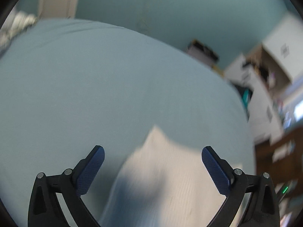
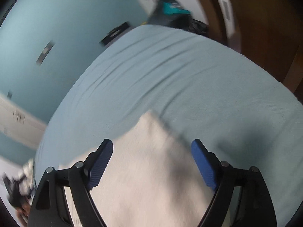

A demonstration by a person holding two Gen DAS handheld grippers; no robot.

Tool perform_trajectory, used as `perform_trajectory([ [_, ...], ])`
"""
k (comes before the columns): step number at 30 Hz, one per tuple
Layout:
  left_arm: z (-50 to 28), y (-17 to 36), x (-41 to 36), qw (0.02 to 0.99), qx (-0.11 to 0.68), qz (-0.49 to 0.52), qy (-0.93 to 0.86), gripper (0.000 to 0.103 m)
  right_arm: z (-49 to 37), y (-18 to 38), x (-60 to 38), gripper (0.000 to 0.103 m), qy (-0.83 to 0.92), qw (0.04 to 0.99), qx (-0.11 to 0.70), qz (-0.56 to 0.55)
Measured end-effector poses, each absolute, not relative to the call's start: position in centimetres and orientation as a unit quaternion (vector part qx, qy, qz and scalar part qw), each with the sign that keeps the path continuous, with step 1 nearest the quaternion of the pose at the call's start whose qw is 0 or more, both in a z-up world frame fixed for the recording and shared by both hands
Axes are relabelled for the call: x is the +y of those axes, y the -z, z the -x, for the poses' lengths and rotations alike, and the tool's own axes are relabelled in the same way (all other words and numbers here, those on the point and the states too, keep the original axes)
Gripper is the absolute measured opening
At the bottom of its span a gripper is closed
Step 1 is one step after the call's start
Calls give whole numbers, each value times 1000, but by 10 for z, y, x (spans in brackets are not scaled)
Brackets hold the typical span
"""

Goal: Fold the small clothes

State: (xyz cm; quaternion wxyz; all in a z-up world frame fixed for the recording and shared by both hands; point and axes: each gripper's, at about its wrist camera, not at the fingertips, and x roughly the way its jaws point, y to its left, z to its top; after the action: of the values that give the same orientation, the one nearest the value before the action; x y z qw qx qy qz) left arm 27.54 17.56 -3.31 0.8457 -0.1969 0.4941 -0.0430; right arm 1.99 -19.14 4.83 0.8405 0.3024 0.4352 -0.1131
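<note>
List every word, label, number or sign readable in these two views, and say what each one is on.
No text reads clearly in either view.
White box: a dark printed patch, blurred, unreadable.
Pale strip at the left of the right wrist view: dark marks, too blurred to read.
White cloth, blue sheet, left gripper, right gripper: no markings seen.

A white cloth (image 2: 151,162) lies on the bed's wrinkled pale blue sheet (image 2: 189,71).

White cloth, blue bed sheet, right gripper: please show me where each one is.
white cloth (image 2: 151,166): right wrist view, middle of fabric.
blue bed sheet (image 2: 189,79): right wrist view, wrinkled bare part.
right gripper (image 2: 152,145): right wrist view, midway between fingertips.
</note>
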Motion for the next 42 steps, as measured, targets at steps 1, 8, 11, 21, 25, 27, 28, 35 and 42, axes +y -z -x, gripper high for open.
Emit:
perform_trajectory([
  [1,-257,30,166,847,499,176,46,103,-10,-53,-175,83,93,845,443,-286],
  [8,-178,96,69,781,613,42,106,103,40,-58,-46,83,-9,868,482,-120],
  [11,-169,141,51,770,632,-52,67,103,43,-43,-3,83,-41,857,512,-39],
  [21,-188,151,97,795,603,-71,11,103,44,-2,-49,91,69,798,598,-26],
  [25,-191,139,111,805,589,-70,-14,103,62,-18,-101,90,158,802,567,-100],
  [27,-193,126,122,819,567,-75,-38,103,76,-36,-115,92,208,810,538,-104],
  [28,-190,119,123,825,557,-80,-51,103,84,-44,-122,92,218,813,526,-123],
  [35,-157,69,111,869,487,-85,-1,103,129,-45,-143,92,164,780,529,-293],
  [42,-145,121,69,806,569,-124,107,103,81,-15,-98,92,151,764,592,-207],
])
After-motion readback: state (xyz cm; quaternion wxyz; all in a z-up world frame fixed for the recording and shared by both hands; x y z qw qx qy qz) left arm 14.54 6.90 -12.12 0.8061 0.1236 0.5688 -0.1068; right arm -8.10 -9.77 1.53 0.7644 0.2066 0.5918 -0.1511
